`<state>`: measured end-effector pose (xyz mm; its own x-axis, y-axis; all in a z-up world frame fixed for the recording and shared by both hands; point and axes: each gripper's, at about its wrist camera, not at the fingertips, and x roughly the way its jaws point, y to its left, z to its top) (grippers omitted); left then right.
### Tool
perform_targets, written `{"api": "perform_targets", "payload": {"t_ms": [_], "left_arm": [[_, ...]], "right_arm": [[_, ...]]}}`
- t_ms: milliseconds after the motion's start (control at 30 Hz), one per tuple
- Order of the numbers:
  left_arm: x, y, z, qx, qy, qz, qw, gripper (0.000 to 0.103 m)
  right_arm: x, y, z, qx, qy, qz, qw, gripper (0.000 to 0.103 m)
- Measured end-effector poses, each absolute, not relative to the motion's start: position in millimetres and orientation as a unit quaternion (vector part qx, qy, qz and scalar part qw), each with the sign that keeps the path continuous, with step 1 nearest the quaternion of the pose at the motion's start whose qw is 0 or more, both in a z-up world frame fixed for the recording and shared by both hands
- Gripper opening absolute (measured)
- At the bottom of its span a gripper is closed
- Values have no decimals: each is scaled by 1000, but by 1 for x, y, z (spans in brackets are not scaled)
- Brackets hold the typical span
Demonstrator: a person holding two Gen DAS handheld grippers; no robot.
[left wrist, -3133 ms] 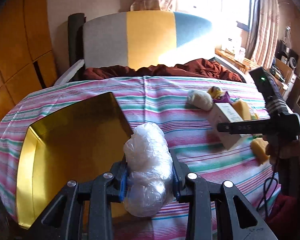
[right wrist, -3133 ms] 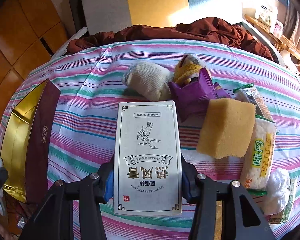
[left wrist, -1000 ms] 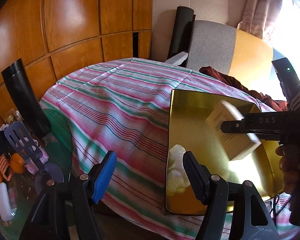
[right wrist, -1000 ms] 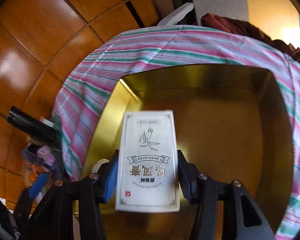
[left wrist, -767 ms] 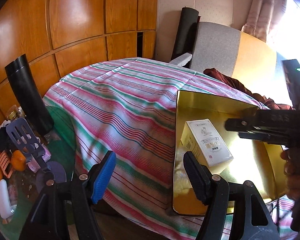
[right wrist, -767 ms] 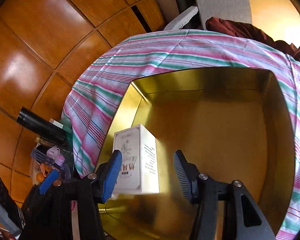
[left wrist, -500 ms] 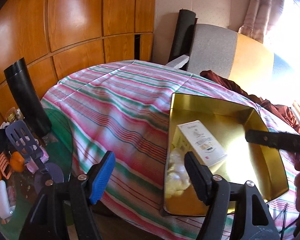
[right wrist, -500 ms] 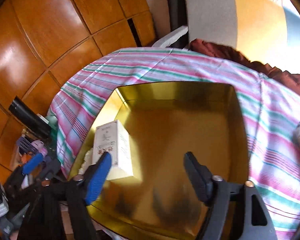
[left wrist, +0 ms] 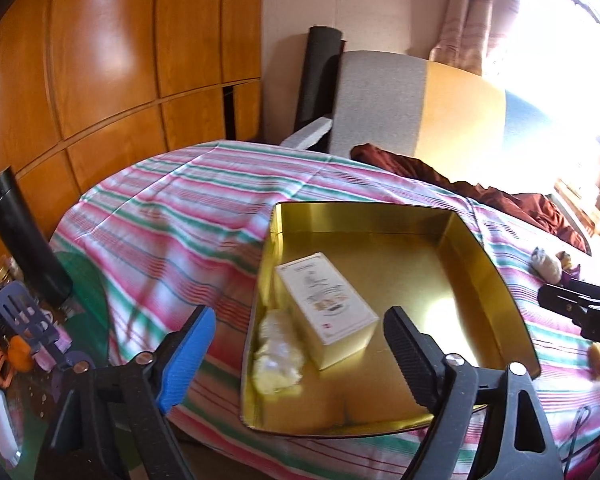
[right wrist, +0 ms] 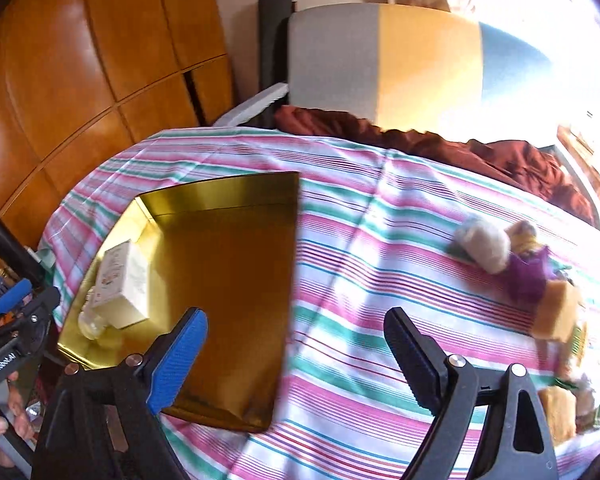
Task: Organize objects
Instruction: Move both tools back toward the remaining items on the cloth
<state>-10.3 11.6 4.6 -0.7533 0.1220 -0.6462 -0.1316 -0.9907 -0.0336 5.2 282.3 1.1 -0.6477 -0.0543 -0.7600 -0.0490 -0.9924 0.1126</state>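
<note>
A gold box (left wrist: 480,280) lies open on the striped tablecloth. In it a white carton (left wrist: 326,316) lies flat, with a clear plastic bag bundle (left wrist: 278,354) beside it. Both also show in the right wrist view: the gold box (right wrist: 236,280), the carton (right wrist: 122,286) and the bundle (right wrist: 90,326). My left gripper (left wrist: 298,356) is open and empty above the box's near left corner. My right gripper (right wrist: 296,360) is open and empty over the cloth to the right of the box. A rolled sock (right wrist: 486,246), a purple packet (right wrist: 530,274) and yellow sponges (right wrist: 556,312) lie at the far right.
A chair with a grey, yellow and blue back (right wrist: 380,64) stands behind the table with a maroon cloth (right wrist: 460,148) on it. A black cylinder (left wrist: 20,240) and kitchen utensils (left wrist: 20,328) stand on a lower surface at left. Wooden panels form the wall at left.
My right gripper let go of the white carton inside the gold box, then drew back and swung right toward the pile of objects. My left gripper stayed open by the box.
</note>
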Motion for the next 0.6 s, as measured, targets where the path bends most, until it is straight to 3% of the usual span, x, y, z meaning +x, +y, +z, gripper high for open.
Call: {"api": "perform_targets", "payload": {"t_ms": [600], "left_arm": [[7,111,10,-338,68,920,187,89]], "right_arm": [[87,459,1,404,-143,-882,-195,92]]}}
